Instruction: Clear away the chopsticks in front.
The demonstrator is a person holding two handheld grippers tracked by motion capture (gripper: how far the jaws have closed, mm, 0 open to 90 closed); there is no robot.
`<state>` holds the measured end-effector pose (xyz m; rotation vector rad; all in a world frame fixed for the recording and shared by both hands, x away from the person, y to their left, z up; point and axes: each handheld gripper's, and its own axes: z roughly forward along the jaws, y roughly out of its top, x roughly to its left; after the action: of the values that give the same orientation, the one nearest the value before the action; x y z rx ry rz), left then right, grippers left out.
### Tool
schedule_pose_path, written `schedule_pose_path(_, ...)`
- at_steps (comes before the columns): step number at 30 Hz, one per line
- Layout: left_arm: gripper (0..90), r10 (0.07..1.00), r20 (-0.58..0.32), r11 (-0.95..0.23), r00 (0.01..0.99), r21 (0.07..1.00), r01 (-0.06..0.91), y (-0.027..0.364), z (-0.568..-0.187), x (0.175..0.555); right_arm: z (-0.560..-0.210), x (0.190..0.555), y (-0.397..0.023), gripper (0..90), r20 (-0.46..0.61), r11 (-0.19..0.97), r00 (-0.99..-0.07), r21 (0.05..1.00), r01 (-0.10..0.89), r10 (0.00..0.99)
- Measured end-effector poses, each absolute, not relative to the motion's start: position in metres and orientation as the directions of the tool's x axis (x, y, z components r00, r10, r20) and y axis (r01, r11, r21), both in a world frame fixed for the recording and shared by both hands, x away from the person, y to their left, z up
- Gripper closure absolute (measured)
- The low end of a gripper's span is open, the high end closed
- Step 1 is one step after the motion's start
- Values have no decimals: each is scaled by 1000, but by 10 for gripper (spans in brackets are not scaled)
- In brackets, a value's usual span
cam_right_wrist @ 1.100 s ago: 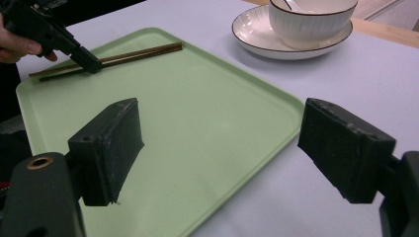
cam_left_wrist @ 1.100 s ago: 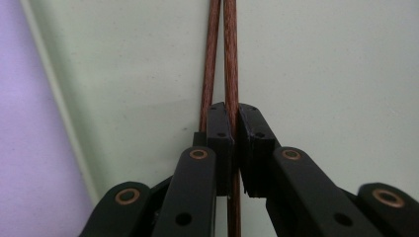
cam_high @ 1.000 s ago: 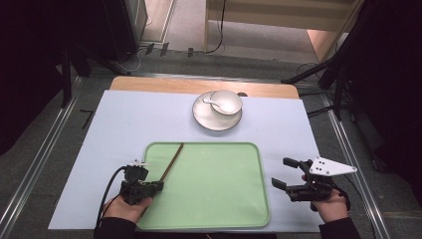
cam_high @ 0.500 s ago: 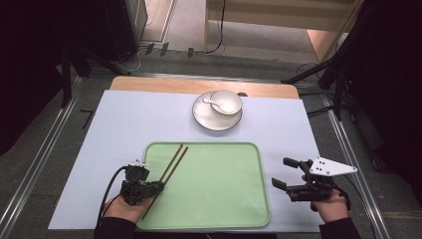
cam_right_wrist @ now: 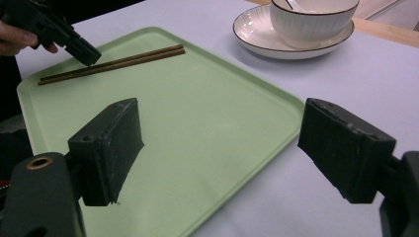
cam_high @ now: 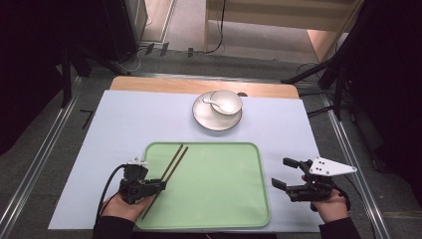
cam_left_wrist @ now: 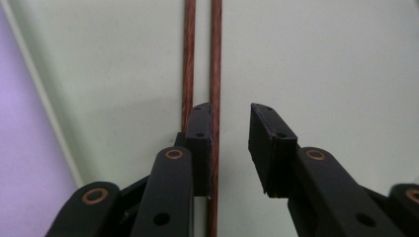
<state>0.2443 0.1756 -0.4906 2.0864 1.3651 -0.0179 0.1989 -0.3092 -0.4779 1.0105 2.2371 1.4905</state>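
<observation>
Opening just now, your left gripper (cam_high: pixel 158 185) jaws straddle one of the chopsticks (cam_high: pixel 169 170) on the tray's (cam_high: pixel 219 219) left edge, gripping nothing; right gripper (cam_high: pixel 288 174) wide open, empty.

The chopsticks (cam_left_wrist: pixel 215 59) look like reddish-brown wood with a fine grain and a dull sheen. The tray (cam_high: pixel 219 179) is smooth, matt pale-green plastic. The bowl (cam_right_wrist: pixel 313 19) and saucer (cam_right_wrist: pixel 257 34) are glossy glazed ceramic, the bowl ribbed. The left gripper (cam_left_wrist: pixel 230 131) has matt black plastic jaws with coppery rivets. A matt lilac sheet (cam_high: pixel 124 119) covers the wooden table (cam_high: pixel 149 84).
</observation>
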Motion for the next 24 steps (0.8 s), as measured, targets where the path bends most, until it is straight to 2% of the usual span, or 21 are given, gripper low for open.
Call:
schedule_pose_path(2, 675, 810, -348, -259, 472, 510, 820, 177, -488, 246, -478, 199, -309, 175, 150, 228, -721, 888, 399, 677)
schedule_pose_path(3, 593, 797, -359, -261, 485, 519, 814, 178, -485, 248, -478, 199, -310, 175, 150, 229, -720, 888, 400, 677)
schedule_pose_path(4, 593, 792, -363, -260, 491, 526, 809, 179, -484, 249, -478, 199, -310, 175, 150, 229, -720, 888, 400, 677)
schedule_pose_path(8, 487, 752, -360, -301, 552, 557, 774, 183, -479, 256, -478, 199, -309, 175, 151, 231, -720, 885, 404, 677)
schedule_pose_path(11, 458, 743, -358, -311, 566, 565, 764, 182, -478, 261, -478, 199, -309, 175, 152, 232, -718, 884, 406, 679)
schedule_pose_path(14, 386, 717, -347, -339, 604, 584, 738, 181, -474, 267, -479, 199, -310, 175, 152, 231, -716, 884, 407, 681)
schedule_pose_path(16, 366, 691, -328, -369, 644, 606, 705, 180, -469, 274, -479, 199, -310, 175, 151, 231, -716, 884, 407, 681)
schedule_pose_path(24, 344, 655, -280, -417, 701, 640, 646, 188, -462, 288, -479, 199, -310, 175, 154, 231, -716, 883, 409, 681)
